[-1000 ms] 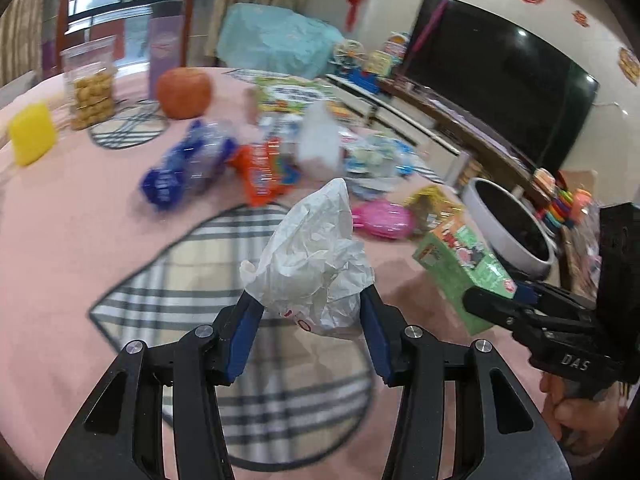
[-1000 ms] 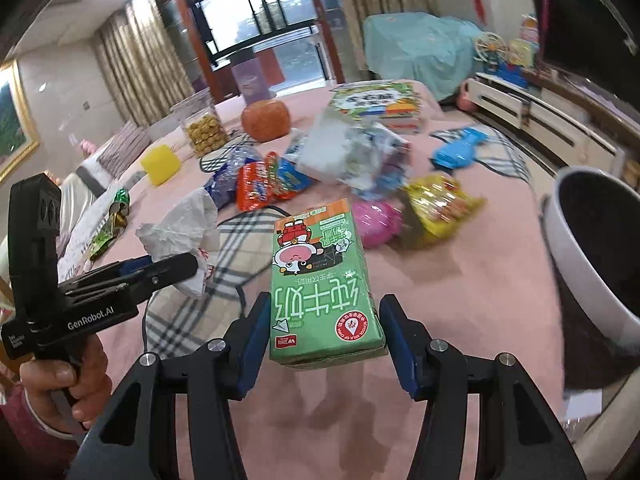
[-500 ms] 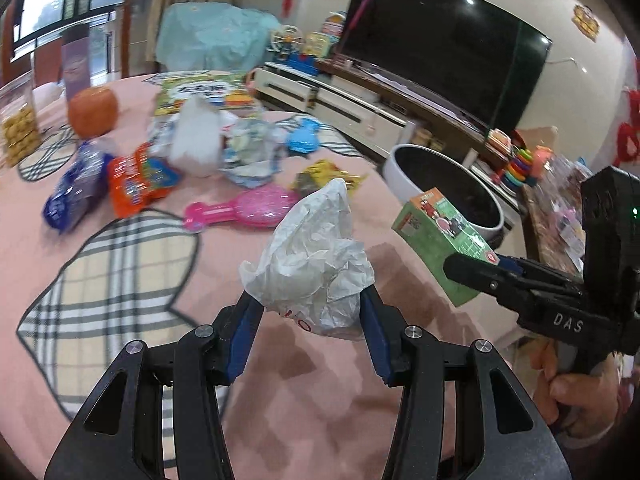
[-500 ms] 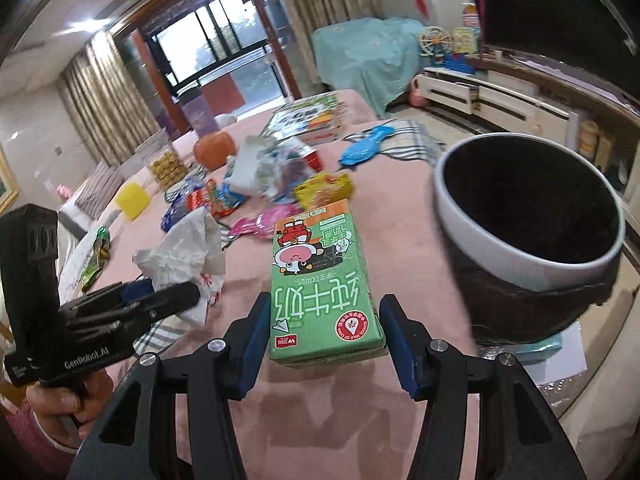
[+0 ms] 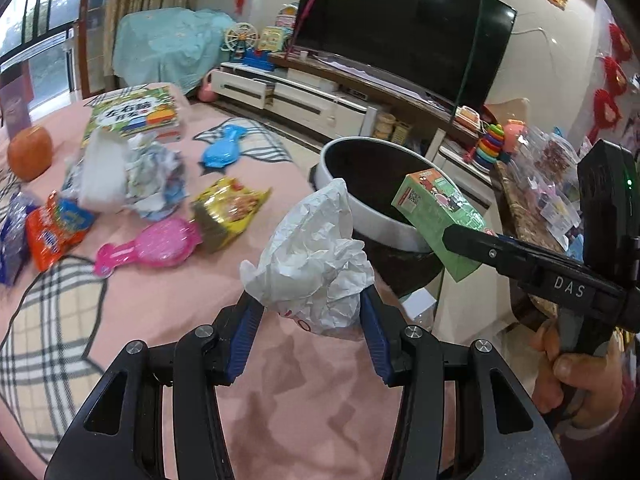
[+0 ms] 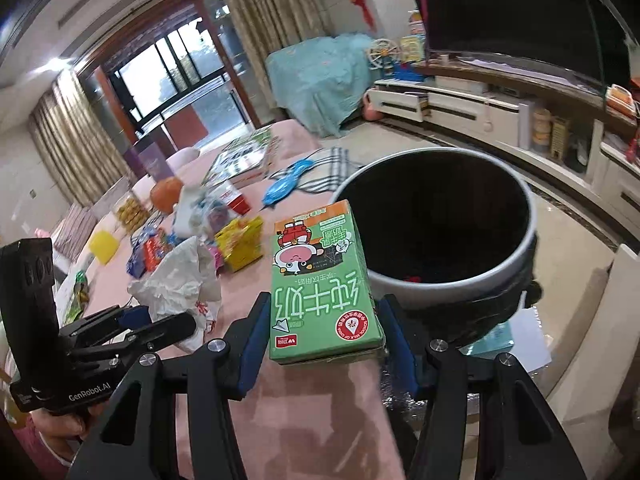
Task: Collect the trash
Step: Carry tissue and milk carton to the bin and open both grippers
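Through my left wrist camera I see the desk under a pink cloth (image 5: 168, 288) with checked patches, littered with snack wrappers; a yellow foil packet (image 5: 230, 210) lies near its far edge. Beyond that edge stand a white-rimmed round bin with a dark inside (image 5: 372, 196) and a large dark television (image 5: 404, 28) on a low white cabinet. My left tongs (image 5: 310, 312) pinch a crumpled white paper wad (image 5: 316, 260), half spread, just short of the bin.

Through the right wrist camera, curtains and a glass door fill the back of the room. My right tongs (image 6: 322, 344) clamp a green milk carton with a cartoon cow (image 6: 320, 284), held above the desk's edge with its far end beside the bin's rim (image 6: 440, 276).
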{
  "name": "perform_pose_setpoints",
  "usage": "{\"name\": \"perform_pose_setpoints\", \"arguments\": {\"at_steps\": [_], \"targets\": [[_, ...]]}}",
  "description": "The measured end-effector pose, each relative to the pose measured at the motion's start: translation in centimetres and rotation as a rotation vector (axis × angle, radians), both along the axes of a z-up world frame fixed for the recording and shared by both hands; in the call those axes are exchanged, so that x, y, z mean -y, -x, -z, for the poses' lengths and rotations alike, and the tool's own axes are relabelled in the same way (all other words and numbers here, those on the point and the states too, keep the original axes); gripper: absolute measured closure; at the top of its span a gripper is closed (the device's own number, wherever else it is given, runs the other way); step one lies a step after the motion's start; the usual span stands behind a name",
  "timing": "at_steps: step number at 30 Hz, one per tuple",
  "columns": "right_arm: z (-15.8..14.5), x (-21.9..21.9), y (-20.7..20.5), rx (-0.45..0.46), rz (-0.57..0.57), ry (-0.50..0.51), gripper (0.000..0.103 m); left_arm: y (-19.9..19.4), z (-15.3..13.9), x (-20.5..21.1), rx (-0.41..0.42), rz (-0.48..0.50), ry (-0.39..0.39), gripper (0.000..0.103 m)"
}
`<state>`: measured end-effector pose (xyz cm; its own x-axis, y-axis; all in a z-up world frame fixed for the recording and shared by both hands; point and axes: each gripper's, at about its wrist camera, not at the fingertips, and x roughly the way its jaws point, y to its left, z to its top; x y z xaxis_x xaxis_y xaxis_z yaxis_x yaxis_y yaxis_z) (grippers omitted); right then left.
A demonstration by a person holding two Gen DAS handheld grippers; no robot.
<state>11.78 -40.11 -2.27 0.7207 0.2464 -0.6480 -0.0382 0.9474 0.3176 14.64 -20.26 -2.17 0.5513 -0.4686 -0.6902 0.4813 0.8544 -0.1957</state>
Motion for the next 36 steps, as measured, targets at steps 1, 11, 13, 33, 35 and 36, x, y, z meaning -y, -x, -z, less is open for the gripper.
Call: {"name": "perform_pose_setpoints", "arguments": {"at_steps": [1, 11, 13, 33, 35, 36], "targets": [[0.0, 0.4, -0.1, 0.0, 0.008, -0.003, 0.048, 0.0, -0.1, 0.3, 0.001, 0.007, -0.001, 0.055], [-0.4, 3.7, -1.0, 0.004, 0.067, -0.019, 0.048, -1.5, -1.0, 3.8, 0.012, 0.056, -0.017, 0.055], [-0.6, 4.2, -1.5, 0.008, 0.073, -0.018, 0.048, -2.0, -1.2, 4.4, 0.013, 0.063, -0.019, 0.055], [0.2, 9.0, -5.8, -0.051, 0.133, -0.043, 0.051, -7.3, -1.3, 10.6, -0.014, 0.103, -0.064, 0.055], [0.1, 9.0, -6.2, -0.051, 0.13, -0.037, 0.051, -7.7, -1.1, 11.1, -0.016, 0.108, -0.072, 0.055], [0.2, 9.1, -6.5, -0.052, 0.128, -0.033, 0.051, -7.8, -1.0, 11.3, -0.018, 0.11, -0.077, 0.055]]}}
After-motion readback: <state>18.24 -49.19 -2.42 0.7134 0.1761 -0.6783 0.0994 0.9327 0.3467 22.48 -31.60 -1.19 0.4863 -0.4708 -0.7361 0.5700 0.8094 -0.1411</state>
